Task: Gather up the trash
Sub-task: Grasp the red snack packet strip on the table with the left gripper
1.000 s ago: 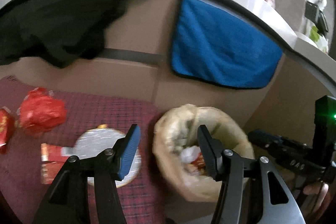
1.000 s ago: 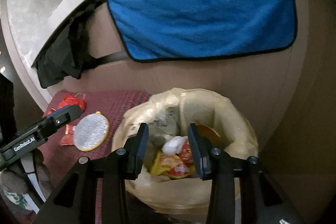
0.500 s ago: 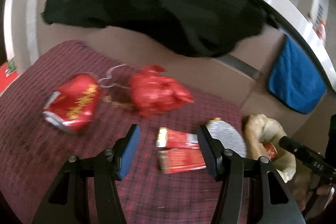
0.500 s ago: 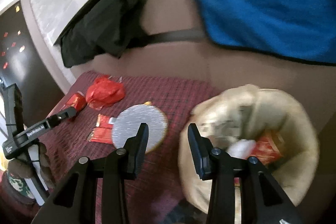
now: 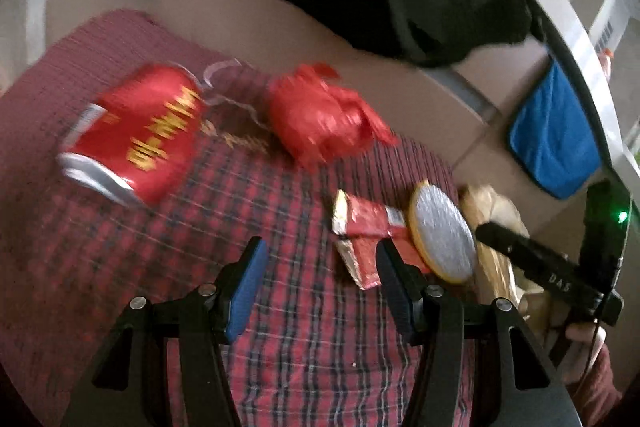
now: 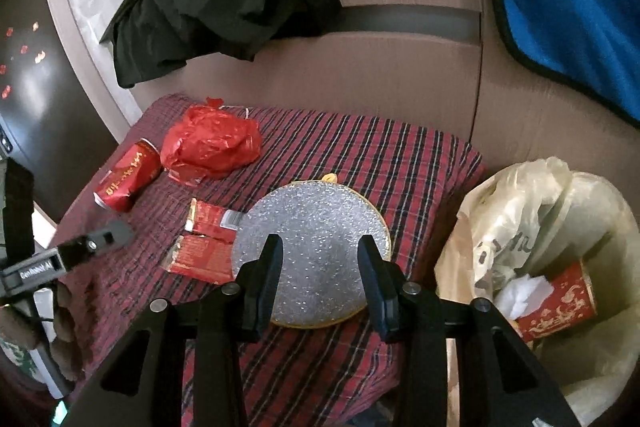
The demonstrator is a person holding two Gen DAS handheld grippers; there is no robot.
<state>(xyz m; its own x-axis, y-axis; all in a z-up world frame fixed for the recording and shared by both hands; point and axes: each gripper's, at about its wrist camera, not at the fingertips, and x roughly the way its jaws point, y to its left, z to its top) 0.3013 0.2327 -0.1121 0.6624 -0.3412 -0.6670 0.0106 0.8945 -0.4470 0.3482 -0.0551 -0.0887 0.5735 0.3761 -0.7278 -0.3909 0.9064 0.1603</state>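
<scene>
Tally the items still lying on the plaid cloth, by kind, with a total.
Red can: 1
Crumpled red plastic bag: 1
Red foil wrappers: 2
Round silver glitter disc: 1
Total: 5

Left gripper [image 5: 318, 269]: matte black two-finger frame with triangular cut-outs in each linkage arm. Silver round pivot screws sit at the joints. The left finger pad [image 5: 245, 285] is blue; the other is dark. Right gripper [image 6: 320, 267]: same black frame, silver pivot screws, dark pads. In the left wrist view its body carries white lettering and a green indicator light. Bare skin and a dark red sleeve cuff show at the holding hand [image 5: 580, 341].
</scene>
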